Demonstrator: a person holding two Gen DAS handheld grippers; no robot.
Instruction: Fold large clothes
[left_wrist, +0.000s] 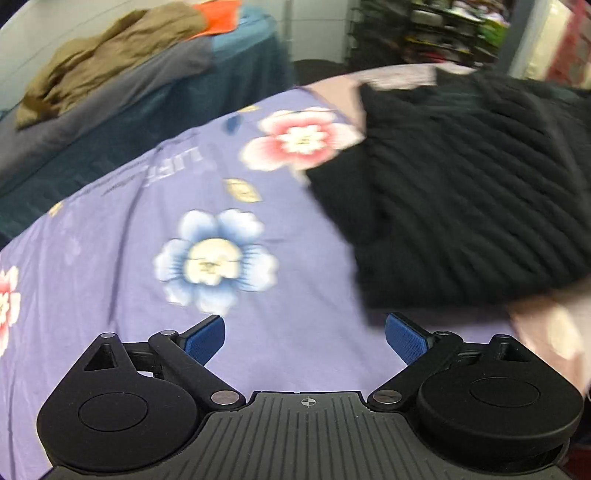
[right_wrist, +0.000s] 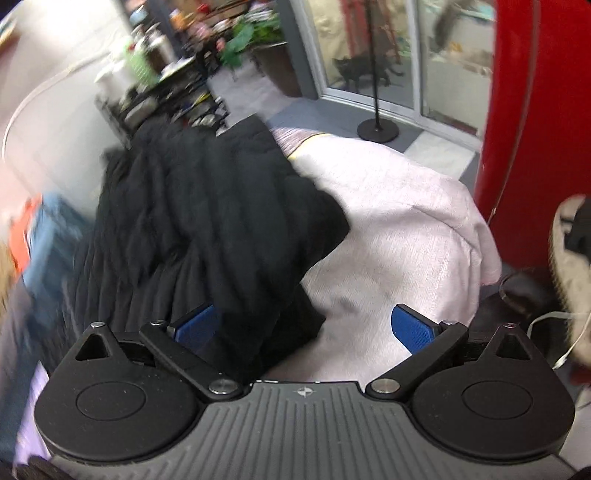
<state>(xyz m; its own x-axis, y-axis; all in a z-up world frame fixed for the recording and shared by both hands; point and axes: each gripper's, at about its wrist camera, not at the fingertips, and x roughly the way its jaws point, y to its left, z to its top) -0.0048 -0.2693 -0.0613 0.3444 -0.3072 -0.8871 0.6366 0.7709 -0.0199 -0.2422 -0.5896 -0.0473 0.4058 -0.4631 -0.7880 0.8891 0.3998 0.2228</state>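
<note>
A black quilted jacket (left_wrist: 461, 192) lies on a bed covered by a purple floral sheet (left_wrist: 155, 229); it fills the right side of the left wrist view. My left gripper (left_wrist: 304, 341) is open and empty, above the sheet, just left of the jacket's near edge. In the right wrist view the jacket (right_wrist: 207, 206) lies bunched over a pale pink cover (right_wrist: 399, 221). My right gripper (right_wrist: 303, 332) is open, and a fold of the jacket hangs between its blue fingertips (right_wrist: 412, 332) without being clamped.
A second bed with a teal cover (left_wrist: 192, 96) holds a brown garment (left_wrist: 99, 62) and an orange item at far left. A cluttered shelf (right_wrist: 166, 88), a lamp stand (right_wrist: 376, 129) and a red panel (right_wrist: 535, 110) stand beyond the bed.
</note>
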